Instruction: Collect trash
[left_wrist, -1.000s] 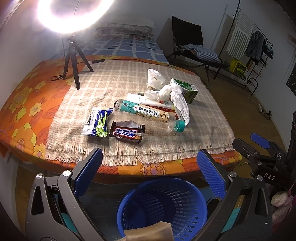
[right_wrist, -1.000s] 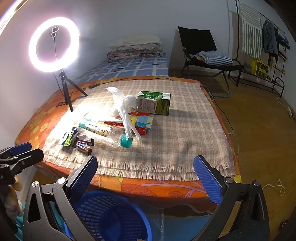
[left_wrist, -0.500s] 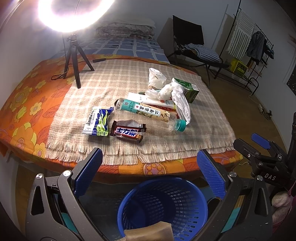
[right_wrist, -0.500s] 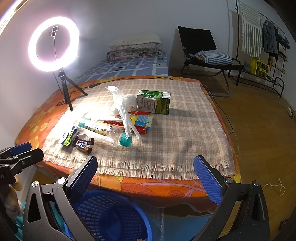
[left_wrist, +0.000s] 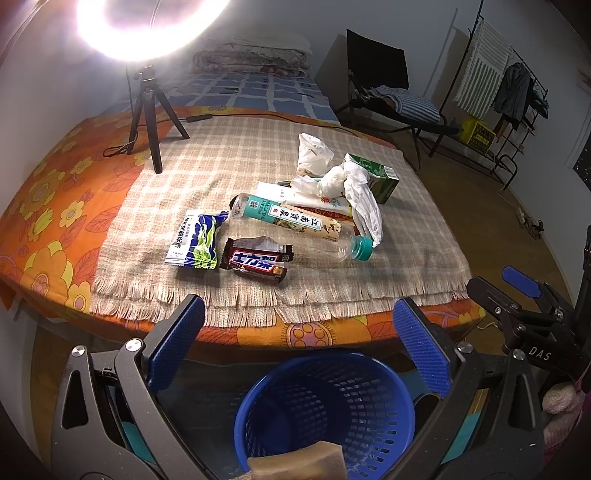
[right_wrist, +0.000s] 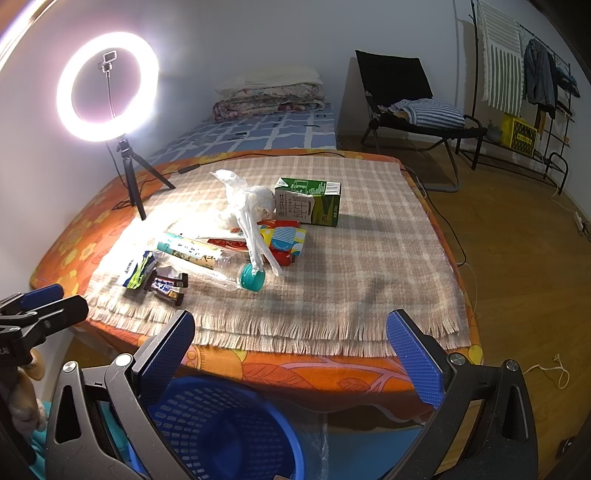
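The left tongs (left_wrist: 299, 325) hang spread wide and empty above the round blue perforated plastic basket (left_wrist: 325, 410), which stands on the floor just below the near edge of the surface, probably so that litter lifted off can be dropped straight down into it. A tan spongy block (left_wrist: 295, 463) shows at its near rim. The trash lies in one loose cluster on the beige checked fringed cloth (left_wrist: 236, 158), all within a forward reach. From the left: a flat white, blue and green snack packet (left_wrist: 195, 240), then touching it a torn dark brown chocolate bar wrapper (left_wrist: 256, 260), both nearest the fringe. Behind them a clear plastic bottle with a printed label and teal cap (left_wrist: 295, 225) lies on its side, cap pointing right. Crumpled white tissues and a thin plastic bag (left_wrist: 347, 184) are draped over flat paper packets, and a green milk carton (left_wrist: 373, 177) lies farthest right. The right tongs (right_wrist: 291, 350) are likewise gaping and carry nothing, poised before the surface edge.
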